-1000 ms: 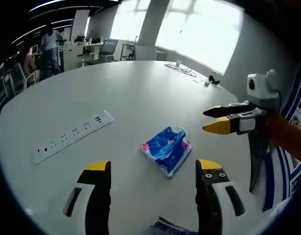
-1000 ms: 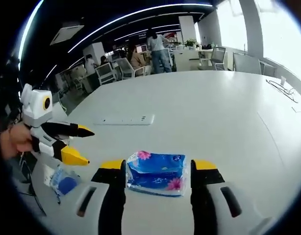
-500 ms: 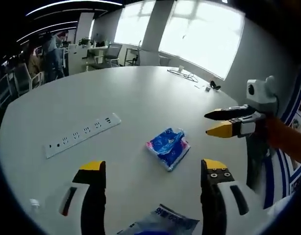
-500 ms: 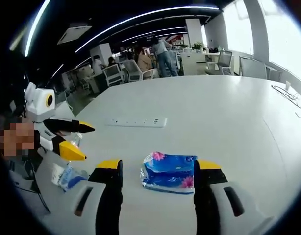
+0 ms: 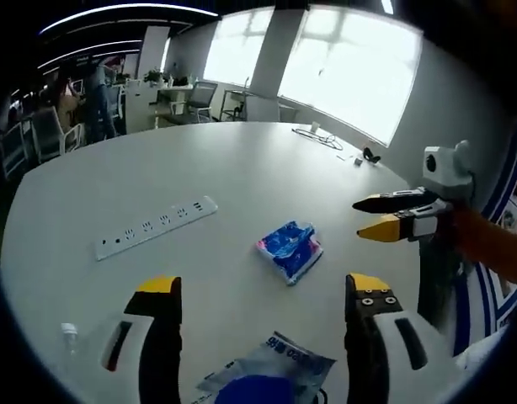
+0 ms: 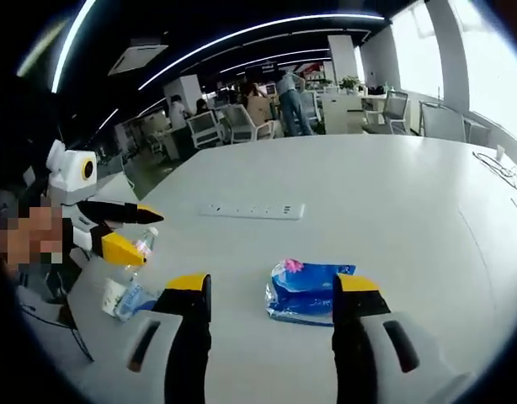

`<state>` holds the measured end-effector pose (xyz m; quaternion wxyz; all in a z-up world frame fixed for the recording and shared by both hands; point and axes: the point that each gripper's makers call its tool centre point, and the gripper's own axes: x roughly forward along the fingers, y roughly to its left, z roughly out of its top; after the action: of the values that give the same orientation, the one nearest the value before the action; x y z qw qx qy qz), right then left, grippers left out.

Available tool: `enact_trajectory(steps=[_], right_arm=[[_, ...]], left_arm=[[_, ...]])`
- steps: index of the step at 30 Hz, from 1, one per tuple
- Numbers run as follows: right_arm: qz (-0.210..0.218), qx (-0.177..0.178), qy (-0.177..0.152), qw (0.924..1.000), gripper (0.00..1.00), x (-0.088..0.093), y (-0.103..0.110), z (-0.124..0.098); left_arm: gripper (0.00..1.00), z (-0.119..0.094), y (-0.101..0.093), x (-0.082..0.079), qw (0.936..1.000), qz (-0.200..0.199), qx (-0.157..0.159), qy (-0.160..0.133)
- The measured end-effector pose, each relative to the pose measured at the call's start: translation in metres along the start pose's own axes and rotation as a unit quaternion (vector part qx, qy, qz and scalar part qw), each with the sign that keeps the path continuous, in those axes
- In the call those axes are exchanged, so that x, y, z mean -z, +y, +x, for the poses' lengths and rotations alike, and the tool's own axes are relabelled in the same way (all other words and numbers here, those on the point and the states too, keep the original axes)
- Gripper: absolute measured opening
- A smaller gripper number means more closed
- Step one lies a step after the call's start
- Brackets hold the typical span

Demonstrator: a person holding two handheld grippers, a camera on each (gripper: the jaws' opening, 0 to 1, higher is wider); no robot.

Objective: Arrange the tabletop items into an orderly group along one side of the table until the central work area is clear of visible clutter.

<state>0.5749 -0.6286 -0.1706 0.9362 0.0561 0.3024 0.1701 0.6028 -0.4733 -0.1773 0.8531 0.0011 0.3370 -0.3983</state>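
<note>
While both grippers have backed away, jaws wide and empty, the blue floral tissue pack (image 6: 309,291) lies centre-table; nothing grouped yet.

We're in an open office: big bright windows (image 5: 351,71) ahead of the left tool, desks and chairs (image 6: 216,126) past the white table (image 6: 393,185), curved ceiling light strips (image 6: 242,29) overhead.

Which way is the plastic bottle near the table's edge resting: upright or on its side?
On its side. In the right gripper view the plastic bottle lies flat on the table, cap pointing away from the edge.
</note>
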Motion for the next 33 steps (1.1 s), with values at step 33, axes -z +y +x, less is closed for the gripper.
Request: enact_trajectory(steps=[33], right_arm=[[-0.008, -0.047, 0.020, 0.9986, 0.55, 0.031, 0.084, 0.001]], left_arm=[[0.77, -0.106, 0.049, 0.070, 0.9972, -0.039, -0.061, 0.019]])
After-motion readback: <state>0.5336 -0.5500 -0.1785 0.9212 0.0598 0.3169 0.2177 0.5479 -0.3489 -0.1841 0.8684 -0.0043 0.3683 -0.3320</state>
